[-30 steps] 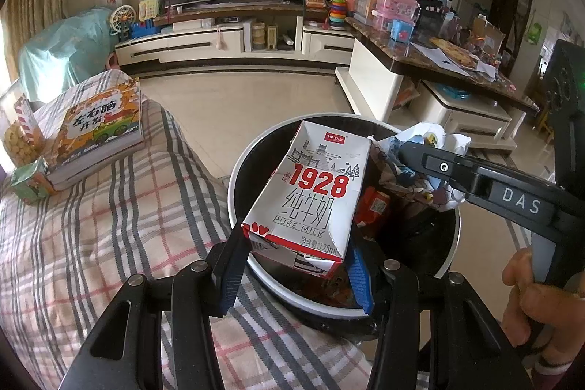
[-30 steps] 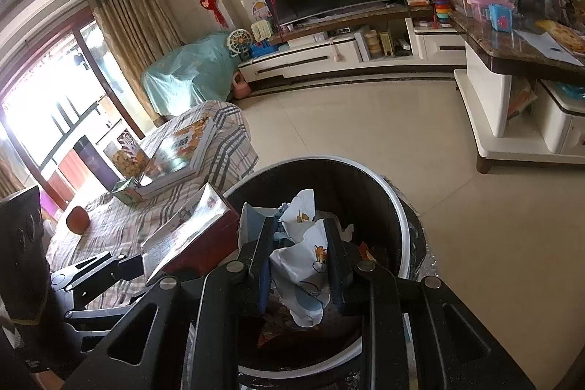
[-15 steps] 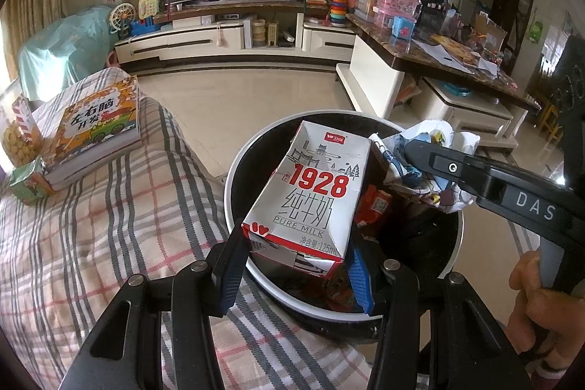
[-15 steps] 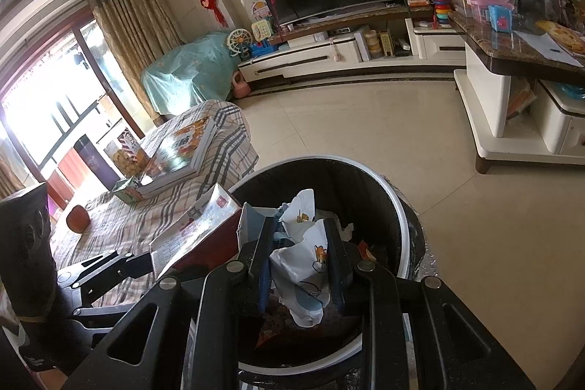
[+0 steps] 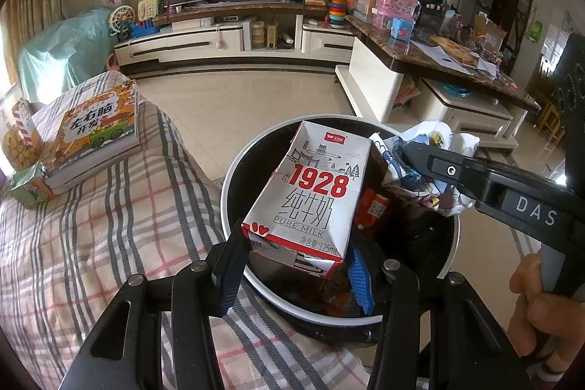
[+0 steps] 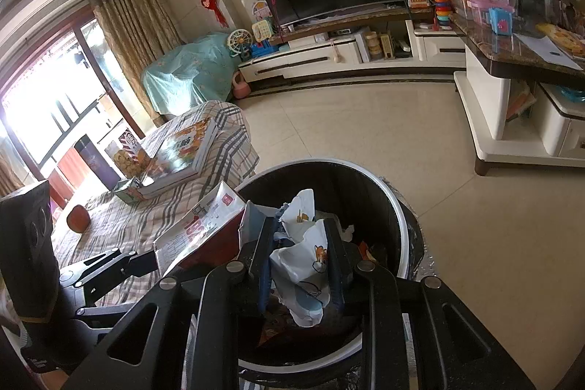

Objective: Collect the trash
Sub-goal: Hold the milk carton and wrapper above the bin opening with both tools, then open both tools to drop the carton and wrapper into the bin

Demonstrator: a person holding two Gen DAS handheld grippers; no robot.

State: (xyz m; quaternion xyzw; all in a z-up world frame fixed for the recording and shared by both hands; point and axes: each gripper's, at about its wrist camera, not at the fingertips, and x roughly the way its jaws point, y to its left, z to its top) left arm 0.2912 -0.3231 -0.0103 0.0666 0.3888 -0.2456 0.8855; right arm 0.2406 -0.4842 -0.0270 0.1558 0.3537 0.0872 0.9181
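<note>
My left gripper (image 5: pixel 296 275) is shut on a white and red "1928" milk carton (image 5: pixel 310 192) and holds it over the round black trash bin (image 5: pixel 234 185) with a white rim. My right gripper (image 6: pixel 301 262) is shut on a crumpled white wrapper with cartoon prints (image 6: pixel 303 258), also over the bin (image 6: pixel 402 207). The carton also shows in the right wrist view (image 6: pixel 197 229), and the wrapper in the left wrist view (image 5: pixel 427 163). Red and orange trash (image 5: pixel 373 211) lies inside the bin.
A plaid-covered table (image 5: pixel 91 225) stands left of the bin with a picture book (image 5: pixel 95 130), a snack box (image 5: pixel 18 141) and a small green carton (image 5: pixel 31 181). A red apple (image 6: pixel 78 218) lies on it. A TV stand (image 5: pixel 219 39) and marble counter (image 5: pixel 438 61) lie beyond open floor.
Both grippers, with the carton and the wrapper, have edged slightly further over the bin. Both grips are unchanged.
</note>
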